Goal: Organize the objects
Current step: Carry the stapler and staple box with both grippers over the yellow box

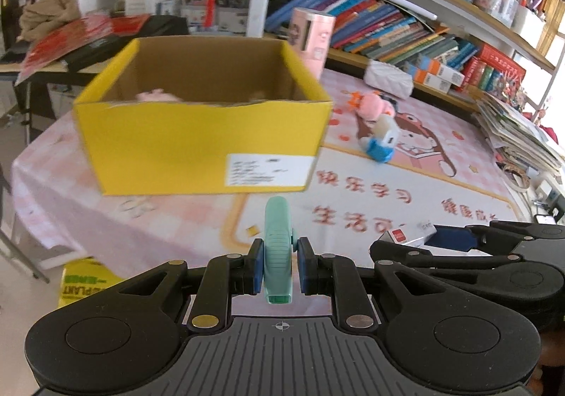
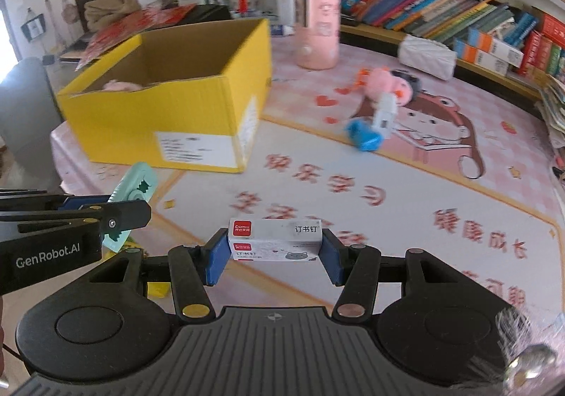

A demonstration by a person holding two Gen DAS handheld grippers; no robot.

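Both grippers are carrying loads: my left gripper is pinching a mint-green plastic clip end-on, its long axis pointing straight ahead, and my right gripper is clamping a small white cardboard staple box crosswise. Ahead and slightly left, the open yellow cardboard box is waiting, nearer the left gripper.
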